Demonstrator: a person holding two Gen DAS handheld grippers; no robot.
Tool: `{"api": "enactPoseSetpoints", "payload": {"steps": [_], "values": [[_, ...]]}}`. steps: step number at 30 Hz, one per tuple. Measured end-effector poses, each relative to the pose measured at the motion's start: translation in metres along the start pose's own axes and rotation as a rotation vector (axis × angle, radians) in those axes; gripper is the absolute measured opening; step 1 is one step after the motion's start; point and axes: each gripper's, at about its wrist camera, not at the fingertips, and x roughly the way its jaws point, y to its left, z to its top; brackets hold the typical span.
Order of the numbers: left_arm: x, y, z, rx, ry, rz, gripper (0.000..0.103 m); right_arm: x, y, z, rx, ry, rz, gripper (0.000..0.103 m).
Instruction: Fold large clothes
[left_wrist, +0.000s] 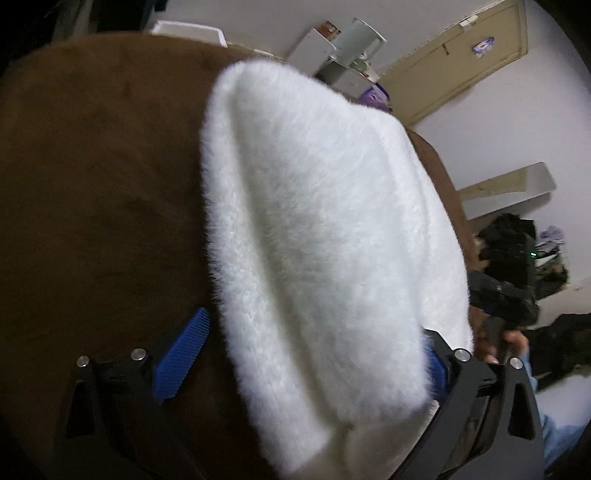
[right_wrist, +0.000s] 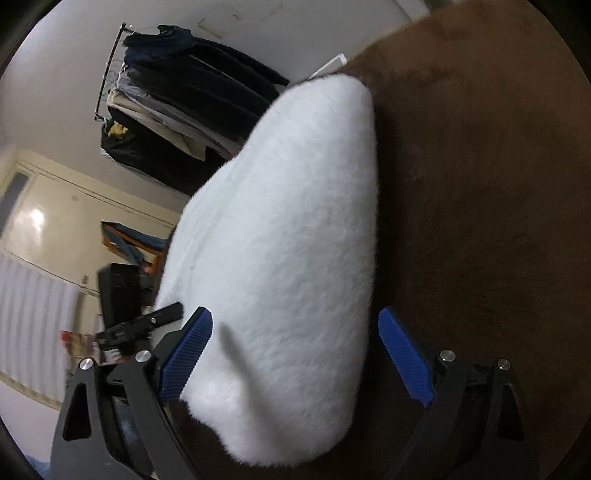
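Observation:
A white fluffy garment (left_wrist: 325, 229) lies folded into a long thick bundle on a brown plush surface (left_wrist: 99, 184). My left gripper (left_wrist: 306, 354) stands open astride the bundle's near end. Its left blue pad (left_wrist: 181, 358) is clear of the fur, and the right pad is half hidden behind it. In the right wrist view the same garment (right_wrist: 280, 251) runs away from me. My right gripper (right_wrist: 295, 354) is open around its near end, its right pad (right_wrist: 404, 356) apart from the fur. A hand (left_wrist: 511, 341) holds that right gripper (left_wrist: 506, 295) at the bundle's far side.
The brown surface (right_wrist: 480, 184) spreads wide beside the garment. A rack of dark hanging clothes (right_wrist: 184, 96) stands by the wall. A beige door (left_wrist: 461, 55), white boxes (left_wrist: 332, 48) and a dark pile of clothes (left_wrist: 517, 240) lie beyond the surface's edge.

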Motion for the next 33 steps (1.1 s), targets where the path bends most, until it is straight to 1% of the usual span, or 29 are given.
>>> {"api": "enactPoseSetpoints", "payload": {"steps": [2, 5, 6, 8, 12, 17, 20, 22, 23, 24, 25, 26, 27, 28, 30, 31, 33], "values": [[0.009, 0.004, 0.000, 0.002, 0.013, -0.042, 0.097, 0.008, -0.003, 0.000, 0.006, 0.011, 0.033, 0.091], [0.016, 0.006, 0.003, 0.006, 0.012, -0.087, 0.097, 0.016, -0.008, 0.003, 0.016, 0.018, 0.089, 0.092], [0.017, 0.006, 0.004, 0.010, 0.011, -0.099, 0.097, 0.019, -0.009, 0.004, 0.022, 0.018, 0.102, 0.095], [0.021, 0.006, 0.006, 0.013, 0.012, -0.123, 0.097, 0.024, -0.011, 0.005, 0.028, 0.018, 0.114, 0.097], [0.030, 0.007, 0.012, 0.017, 0.013, -0.174, 0.097, 0.030, -0.008, 0.007, 0.011, 0.007, 0.131, 0.097], [0.038, 0.004, 0.015, 0.042, 0.019, -0.216, 0.097, 0.040, -0.006, 0.012, -0.003, 0.009, 0.136, 0.097], [0.039, 0.001, 0.014, 0.057, 0.015, -0.229, 0.097, 0.039, -0.008, 0.011, -0.010, 0.002, 0.125, 0.092], [0.042, -0.006, 0.013, 0.075, 0.013, -0.214, 0.094, 0.037, -0.009, 0.009, -0.009, -0.012, 0.117, 0.087], [0.043, -0.009, 0.011, 0.091, 0.019, -0.208, 0.087, 0.036, -0.008, 0.008, -0.012, -0.020, 0.110, 0.084], [0.043, -0.011, 0.012, 0.090, 0.023, -0.219, 0.079, 0.037, -0.004, 0.009, -0.017, -0.028, 0.104, 0.080], [0.043, -0.011, 0.012, 0.080, 0.019, -0.231, 0.077, 0.037, -0.002, 0.009, -0.017, -0.032, 0.103, 0.078], [0.041, -0.012, 0.011, 0.079, 0.013, -0.232, 0.074, 0.037, 0.000, 0.009, -0.015, -0.035, 0.106, 0.074], [0.039, -0.012, 0.011, 0.084, -0.002, -0.224, 0.070, 0.035, 0.001, 0.009, -0.018, -0.049, 0.109, 0.069], [0.039, -0.014, 0.010, 0.082, -0.013, -0.221, 0.066, 0.034, 0.002, 0.008, -0.017, -0.058, 0.108, 0.067], [0.035, -0.015, 0.007, 0.066, -0.056, -0.226, 0.063, 0.031, 0.006, 0.008, -0.013, -0.083, 0.114, 0.062], [0.036, -0.017, 0.009, 0.064, -0.072, -0.227, 0.062, 0.030, 0.006, 0.008, -0.012, -0.094, 0.120, 0.061], [0.045, -0.021, 0.021, 0.063, -0.097, -0.226, 0.059, 0.028, 0.006, 0.008, -0.004, -0.109, 0.131, 0.059]]}}
